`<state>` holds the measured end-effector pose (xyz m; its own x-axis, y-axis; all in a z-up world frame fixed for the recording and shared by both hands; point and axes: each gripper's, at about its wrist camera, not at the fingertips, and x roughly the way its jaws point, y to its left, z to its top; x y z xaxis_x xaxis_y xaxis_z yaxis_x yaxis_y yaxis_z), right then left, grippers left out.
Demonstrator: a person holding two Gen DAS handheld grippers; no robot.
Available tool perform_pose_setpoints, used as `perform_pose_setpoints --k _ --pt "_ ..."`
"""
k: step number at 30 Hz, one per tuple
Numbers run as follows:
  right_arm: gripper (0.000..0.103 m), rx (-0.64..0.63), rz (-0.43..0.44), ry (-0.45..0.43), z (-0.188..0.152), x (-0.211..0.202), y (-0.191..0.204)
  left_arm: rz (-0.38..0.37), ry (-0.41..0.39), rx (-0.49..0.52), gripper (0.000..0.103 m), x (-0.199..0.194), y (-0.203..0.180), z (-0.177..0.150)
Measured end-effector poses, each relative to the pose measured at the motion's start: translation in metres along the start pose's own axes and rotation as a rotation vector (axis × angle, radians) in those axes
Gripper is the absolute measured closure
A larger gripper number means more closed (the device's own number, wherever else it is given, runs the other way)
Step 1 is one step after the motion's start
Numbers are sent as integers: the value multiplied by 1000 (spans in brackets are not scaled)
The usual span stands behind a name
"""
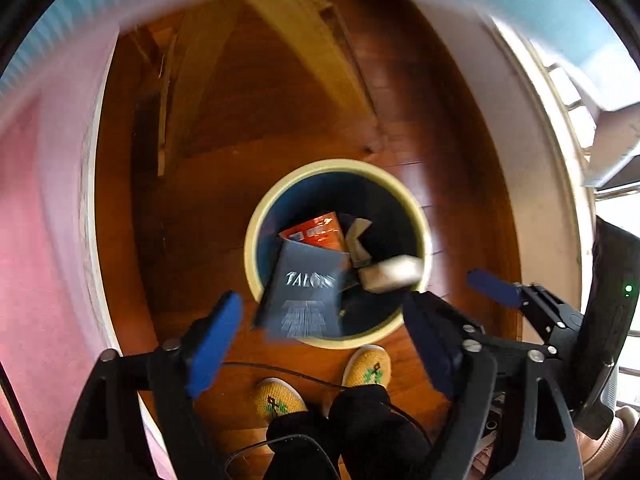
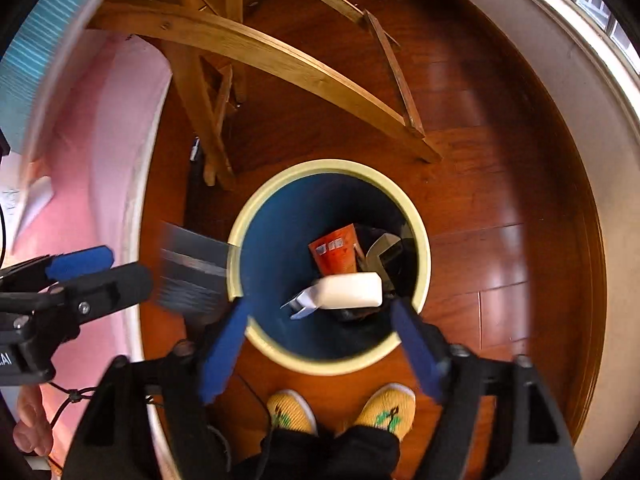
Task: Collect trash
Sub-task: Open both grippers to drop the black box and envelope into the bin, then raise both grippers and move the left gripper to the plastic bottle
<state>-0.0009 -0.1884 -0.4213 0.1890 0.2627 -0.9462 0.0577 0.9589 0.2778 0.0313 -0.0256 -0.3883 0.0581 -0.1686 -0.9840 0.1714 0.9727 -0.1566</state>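
A round bin (image 1: 256, 240) with a cream rim and a blue inside stands on the wooden floor below both grippers. A dark box (image 1: 304, 292) printed "TALON" hangs blurred over the bin's near rim, loose between the wide-apart pads of my left gripper (image 1: 324, 340). A white packet (image 2: 348, 290) hangs loose over the bin (image 2: 332, 360), with my right gripper (image 2: 320, 348) open on either side of it. An orange packet (image 2: 336, 250) and other scraps lie in the bin. The dark box (image 2: 196, 272) and my left gripper (image 2: 100, 272) show at the left of the right wrist view.
A person's two feet in yellow slippers (image 2: 340, 412) stand just before the bin. Wooden furniture legs (image 2: 280, 60) rise behind it, and a pink surface (image 2: 100, 140) curves along the left. A black cable (image 1: 280, 372) runs across the floor by the feet.
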Motion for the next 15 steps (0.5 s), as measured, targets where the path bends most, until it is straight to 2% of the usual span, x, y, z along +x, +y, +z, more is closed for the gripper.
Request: perform_pose_setpoints --k 1,3,8,15 --pt "20 -2 -14 3 1 4 0 7 -3 -5 16 3 4 -2" --pt "20 3 -30 10 1 7 2 23 -17 -17 4 8 11 -6" --pt "20 46 -49 8 -2 -4 2 50 -44 -24 4 1 17 -14" --pt "20 44 -72 2 -1 -38 10 72 -86 5 4 -41 15 -14"
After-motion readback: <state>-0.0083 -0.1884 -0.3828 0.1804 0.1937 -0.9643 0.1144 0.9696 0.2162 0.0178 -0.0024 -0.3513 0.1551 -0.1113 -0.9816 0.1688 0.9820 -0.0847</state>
